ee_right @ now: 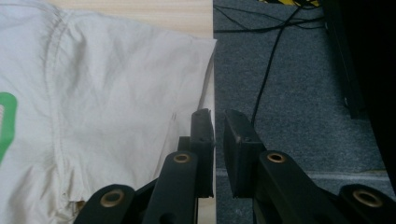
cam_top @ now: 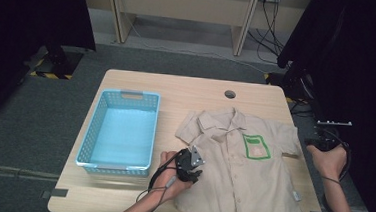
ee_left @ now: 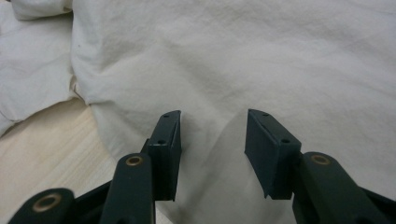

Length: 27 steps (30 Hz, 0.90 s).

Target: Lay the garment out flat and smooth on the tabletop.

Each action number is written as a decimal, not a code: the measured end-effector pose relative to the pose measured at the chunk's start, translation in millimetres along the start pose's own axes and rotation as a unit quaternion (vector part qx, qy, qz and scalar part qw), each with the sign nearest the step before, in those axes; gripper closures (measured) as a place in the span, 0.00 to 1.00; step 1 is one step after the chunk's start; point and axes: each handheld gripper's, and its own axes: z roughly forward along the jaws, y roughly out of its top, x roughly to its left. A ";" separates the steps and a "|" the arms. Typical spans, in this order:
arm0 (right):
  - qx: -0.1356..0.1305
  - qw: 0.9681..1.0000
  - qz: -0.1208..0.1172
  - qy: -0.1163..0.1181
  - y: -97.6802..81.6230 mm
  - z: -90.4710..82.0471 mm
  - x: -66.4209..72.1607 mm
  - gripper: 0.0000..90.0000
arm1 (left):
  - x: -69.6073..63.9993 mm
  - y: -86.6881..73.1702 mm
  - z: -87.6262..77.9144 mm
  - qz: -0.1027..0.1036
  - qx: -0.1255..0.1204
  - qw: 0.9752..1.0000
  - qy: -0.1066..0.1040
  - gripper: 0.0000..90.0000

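Note:
A beige short-sleeved shirt (cam_top: 231, 179) with a green chest patch (cam_top: 256, 146) lies spread flat on the right half of the wooden table (cam_top: 177, 85). My left gripper (cam_top: 194, 174) rests at the shirt's left edge. In the left gripper view its jaws (ee_left: 212, 119) stand open with a raised fold of the cloth (ee_left: 219, 154) between them. My right gripper (cam_top: 318, 143) hovers just off the table's right edge, beside the shirt's right sleeve (ee_right: 140, 70). Its jaws (ee_right: 218, 114) are parted by a narrow slit with nothing in it.
A light blue plastic basket (cam_top: 121, 94) with nothing in it stands on the table's left half. A round cable hole (cam_top: 230, 94) sits near the far edge. Grey carpet (ee_right: 289, 93) with black cables lies past the right edge.

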 end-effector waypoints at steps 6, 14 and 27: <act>-0.006 0.997 -0.046 0.056 6.6 -3.6 32.3 0.79 | -0.3 -1.2 -0.7 -0.004 -0.002 1.000 0.001 0.61; -0.015 0.988 -0.097 0.121 23.5 -7.5 101.2 0.70 | -1.0 -2.4 -1.1 -0.004 -0.004 1.000 0.004 0.60; -0.008 0.963 -0.184 0.195 52.4 1.0 211.2 0.63 | -1.5 -4.2 -1.1 -0.010 -0.012 1.000 0.001 0.60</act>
